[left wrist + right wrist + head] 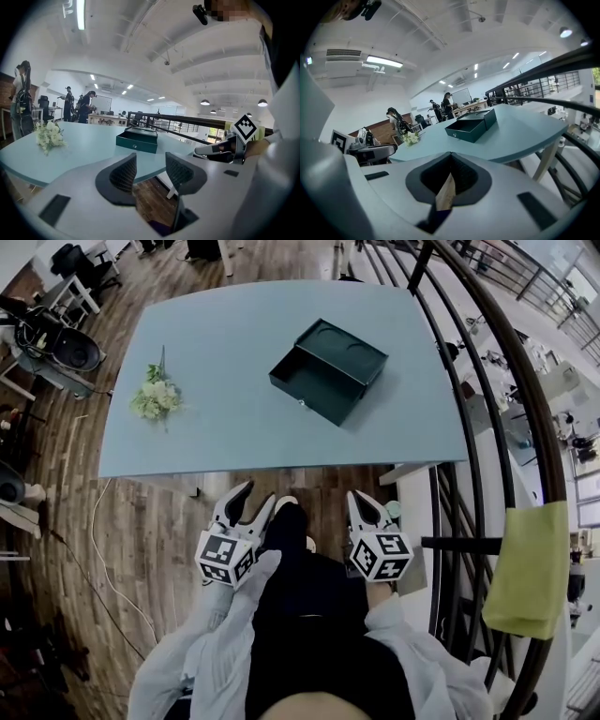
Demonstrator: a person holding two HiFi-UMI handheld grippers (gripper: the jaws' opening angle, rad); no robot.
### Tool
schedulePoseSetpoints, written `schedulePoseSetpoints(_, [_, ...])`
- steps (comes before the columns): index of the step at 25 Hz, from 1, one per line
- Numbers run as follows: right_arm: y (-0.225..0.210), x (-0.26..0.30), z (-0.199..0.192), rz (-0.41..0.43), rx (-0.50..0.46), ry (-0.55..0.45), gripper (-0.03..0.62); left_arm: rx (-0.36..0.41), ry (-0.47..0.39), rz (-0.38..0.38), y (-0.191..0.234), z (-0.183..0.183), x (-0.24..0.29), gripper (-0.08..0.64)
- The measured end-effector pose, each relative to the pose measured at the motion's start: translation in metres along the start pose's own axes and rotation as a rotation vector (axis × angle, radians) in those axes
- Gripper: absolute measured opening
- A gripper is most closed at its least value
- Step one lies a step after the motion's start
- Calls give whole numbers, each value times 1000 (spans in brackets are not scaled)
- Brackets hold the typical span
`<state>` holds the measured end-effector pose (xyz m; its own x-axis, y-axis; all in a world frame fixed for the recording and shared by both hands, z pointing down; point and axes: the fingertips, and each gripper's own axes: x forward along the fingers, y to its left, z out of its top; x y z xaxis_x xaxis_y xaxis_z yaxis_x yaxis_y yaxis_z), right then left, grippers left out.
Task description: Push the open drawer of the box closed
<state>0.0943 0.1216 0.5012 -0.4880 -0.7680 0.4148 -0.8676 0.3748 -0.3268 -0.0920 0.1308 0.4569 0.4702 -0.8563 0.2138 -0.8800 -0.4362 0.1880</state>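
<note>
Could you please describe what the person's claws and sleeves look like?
The left claw and right claw have pale grey shells with black, mesh-textured pads. Each carries a white cube printed with black square markers. The person wears light, loose long sleeves.

**Box [342, 357] drawer [302, 382] open, fingers short of the bench [234, 437]**

The left gripper [258, 495] shows its fingers spread and the right gripper [356, 499] has its fingers together. Both hang over the wooden floor [169, 521], off the bench's near edge. The dark green box sits well ahead of the fingers, drawer pulled out toward them. A flower bunch [155, 397] lies far ahead-left of the left fingers.
</note>
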Motion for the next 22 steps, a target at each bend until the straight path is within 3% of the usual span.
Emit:
schedulePoseSetpoints(8, [-8, 13, 4, -3, 11, 19, 9, -4, 27, -18, 5, -2, 24, 206])
schedulePoseSetpoints(22, [-41, 67, 63, -25, 0, 34, 9, -34, 81, -46, 33, 15, 113, 206])
